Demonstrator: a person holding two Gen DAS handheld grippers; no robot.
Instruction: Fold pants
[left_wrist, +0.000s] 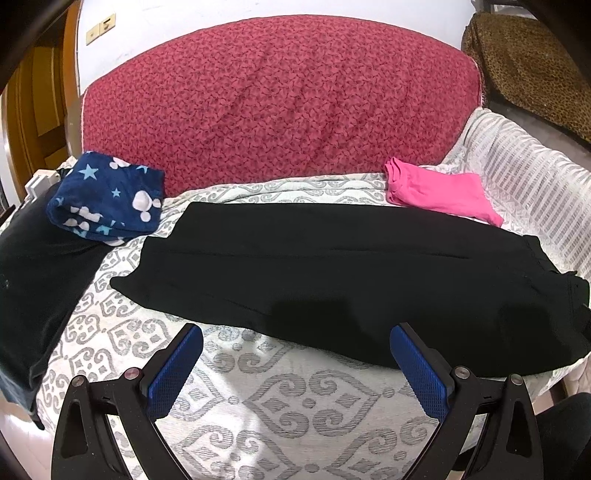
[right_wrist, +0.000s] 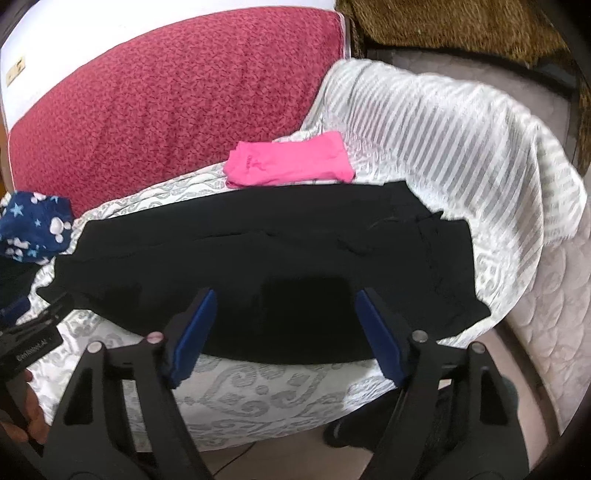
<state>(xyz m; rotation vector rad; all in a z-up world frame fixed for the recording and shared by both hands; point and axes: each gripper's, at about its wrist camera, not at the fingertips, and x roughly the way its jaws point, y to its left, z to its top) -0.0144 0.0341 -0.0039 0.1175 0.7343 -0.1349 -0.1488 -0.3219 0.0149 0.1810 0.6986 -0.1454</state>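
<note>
Black pants (left_wrist: 332, 273) lie lengthwise across the patterned white bedspread (left_wrist: 295, 398), folded in half along their length, with the waist at the right end. In the right wrist view the same pants (right_wrist: 258, 258) stretch from left to right below the pink garment. My left gripper (left_wrist: 295, 334) hovers open just short of the pants' near edge, nothing between its blue pads (left_wrist: 173, 373). My right gripper (right_wrist: 286, 295) is open above the near edge of the pants, its pads apart and pressing on nothing.
A folded pink garment (left_wrist: 439, 195) lies behind the pants at the right. A folded navy star-print garment (left_wrist: 107, 199) rests on a black cloth (left_wrist: 33, 280) at the left. A red cushion (left_wrist: 280, 103) backs the bed. A striped white cover (right_wrist: 461, 147) drapes over the right side.
</note>
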